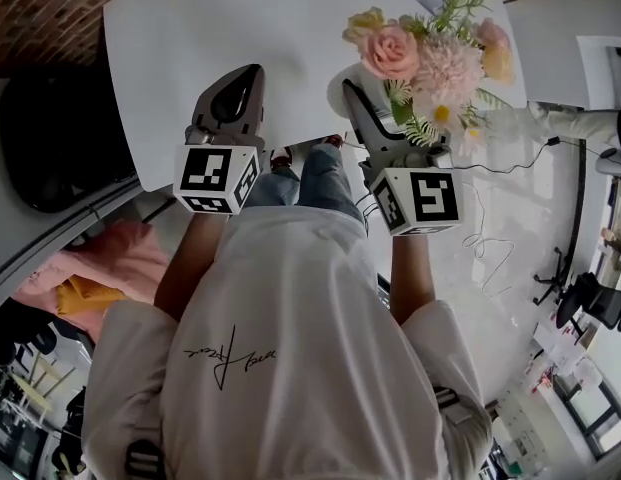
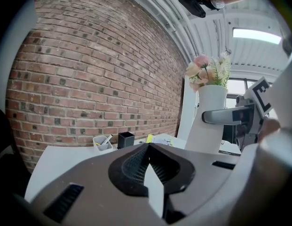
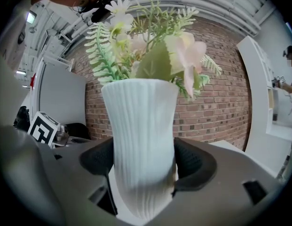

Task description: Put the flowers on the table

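Note:
A white ribbed vase holds a bunch of pink, cream and white flowers with green fern sprigs. My right gripper is shut on the vase's lower body, one jaw on each side. It holds the vase upright over the near edge of the white table. Whether the vase's base touches the table is hidden. In the left gripper view the vase stands to the right with the flowers on top. My left gripper is shut and empty, level with the right one, to its left.
A small pen tub and a black cup stand at the table's far side before a brick wall. A black chair is at the left. Cables lie on the floor at the right, and pink cloth lies at lower left.

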The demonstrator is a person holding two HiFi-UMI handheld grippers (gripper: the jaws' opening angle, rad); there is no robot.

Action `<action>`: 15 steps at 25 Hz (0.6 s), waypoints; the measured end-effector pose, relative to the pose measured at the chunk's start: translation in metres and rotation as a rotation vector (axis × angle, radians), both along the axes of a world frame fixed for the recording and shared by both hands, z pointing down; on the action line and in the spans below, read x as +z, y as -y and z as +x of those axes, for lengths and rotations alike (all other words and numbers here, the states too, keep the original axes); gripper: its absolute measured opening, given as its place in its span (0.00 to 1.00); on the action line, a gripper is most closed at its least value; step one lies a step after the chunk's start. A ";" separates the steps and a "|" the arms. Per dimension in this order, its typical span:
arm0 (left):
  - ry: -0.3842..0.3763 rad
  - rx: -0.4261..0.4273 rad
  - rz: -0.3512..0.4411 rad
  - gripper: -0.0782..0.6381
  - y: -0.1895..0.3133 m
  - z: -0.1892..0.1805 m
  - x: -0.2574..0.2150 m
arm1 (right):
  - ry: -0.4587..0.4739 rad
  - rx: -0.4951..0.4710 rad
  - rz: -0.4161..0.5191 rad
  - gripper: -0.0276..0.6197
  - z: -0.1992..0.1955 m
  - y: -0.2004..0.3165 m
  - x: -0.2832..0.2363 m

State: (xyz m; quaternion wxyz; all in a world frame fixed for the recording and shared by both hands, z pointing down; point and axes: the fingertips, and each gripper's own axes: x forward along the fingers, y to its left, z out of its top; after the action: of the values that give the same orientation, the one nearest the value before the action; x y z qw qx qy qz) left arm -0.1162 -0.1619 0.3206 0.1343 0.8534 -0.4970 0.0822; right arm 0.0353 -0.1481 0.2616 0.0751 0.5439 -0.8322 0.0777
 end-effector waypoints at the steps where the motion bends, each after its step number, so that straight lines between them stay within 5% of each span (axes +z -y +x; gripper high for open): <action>1: -0.004 -0.003 -0.003 0.12 0.002 -0.005 0.003 | 0.000 -0.003 -0.002 0.65 -0.006 0.003 0.002; 15: 0.009 -0.038 -0.053 0.12 0.020 0.000 0.037 | -0.022 -0.044 -0.011 0.65 0.001 0.037 0.038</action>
State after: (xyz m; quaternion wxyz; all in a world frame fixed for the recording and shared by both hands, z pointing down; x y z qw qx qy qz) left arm -0.1166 -0.1820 0.3575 0.1559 0.8396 -0.5114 0.0966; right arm 0.0365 -0.1853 0.3000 0.0890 0.5258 -0.8427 0.0744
